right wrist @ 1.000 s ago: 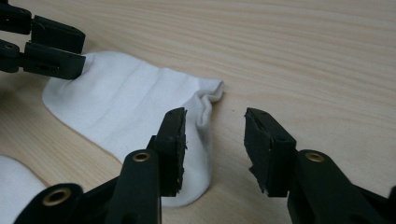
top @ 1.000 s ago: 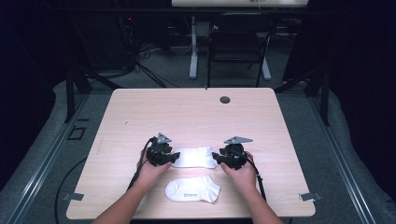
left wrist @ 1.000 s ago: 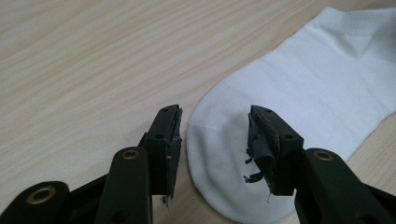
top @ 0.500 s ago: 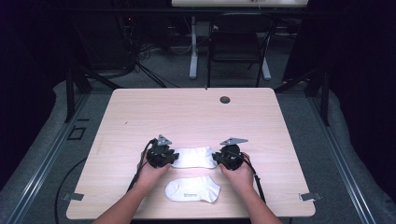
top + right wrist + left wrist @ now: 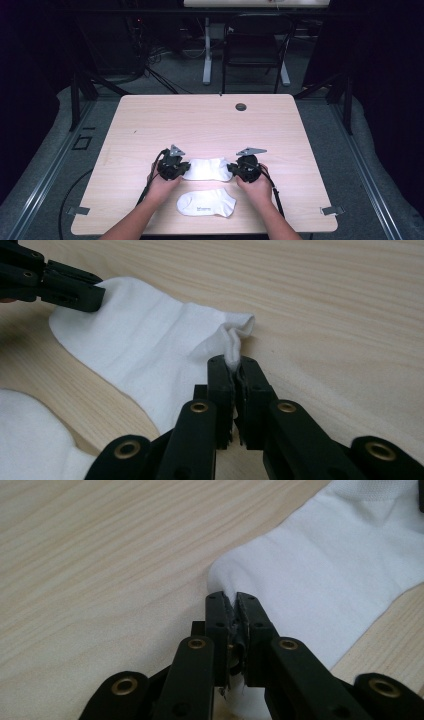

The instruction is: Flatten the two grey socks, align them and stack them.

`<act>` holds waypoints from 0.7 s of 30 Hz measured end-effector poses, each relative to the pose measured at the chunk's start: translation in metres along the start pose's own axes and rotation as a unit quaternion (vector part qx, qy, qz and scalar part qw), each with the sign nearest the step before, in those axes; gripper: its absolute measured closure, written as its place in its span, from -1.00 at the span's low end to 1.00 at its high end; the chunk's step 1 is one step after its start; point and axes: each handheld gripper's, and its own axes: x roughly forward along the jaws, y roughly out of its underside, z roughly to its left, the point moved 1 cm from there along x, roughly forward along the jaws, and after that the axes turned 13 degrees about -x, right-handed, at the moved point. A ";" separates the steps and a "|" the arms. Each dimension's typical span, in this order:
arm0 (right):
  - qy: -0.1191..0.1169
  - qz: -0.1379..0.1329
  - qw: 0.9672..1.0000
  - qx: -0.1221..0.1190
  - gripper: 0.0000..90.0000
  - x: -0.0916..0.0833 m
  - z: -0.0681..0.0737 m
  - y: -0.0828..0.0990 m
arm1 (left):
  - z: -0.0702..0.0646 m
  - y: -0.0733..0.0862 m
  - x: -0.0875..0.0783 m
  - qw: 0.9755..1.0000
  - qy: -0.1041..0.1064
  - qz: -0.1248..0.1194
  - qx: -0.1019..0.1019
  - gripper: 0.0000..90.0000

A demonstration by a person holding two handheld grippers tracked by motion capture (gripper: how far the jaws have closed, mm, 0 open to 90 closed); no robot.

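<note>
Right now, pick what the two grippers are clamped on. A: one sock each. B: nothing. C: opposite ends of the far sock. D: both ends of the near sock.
C: the left gripper and right gripper pinch opposite ends of the far sock; the near sock lies free.

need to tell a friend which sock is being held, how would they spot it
On the light wooden table, two white ankle socks lie near the person's edge. It is the farther white sock, pinched at each end by the left gripper and right gripper; the nearer sock lies untouched.

Two white socks (image 5: 208, 169) lie on a pale wood-grain table (image 5: 200, 125), black grippers (image 5: 172, 167).
</note>
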 end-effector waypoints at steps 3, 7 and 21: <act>-0.002 -0.004 1.000 -0.001 0.92 -0.002 0.001 -0.001 | 0.000 0.000 -0.004 1.000 0.003 -0.001 0.000 0.89; -0.007 -0.006 1.000 -0.005 0.92 -0.006 0.003 -0.003 | 0.000 0.000 -0.008 1.000 0.006 -0.009 -0.004 0.89; -0.027 -0.015 0.999 -0.019 0.92 -0.027 0.022 -0.018 | -0.007 -0.001 -0.041 0.999 0.036 -0.027 -0.004 0.90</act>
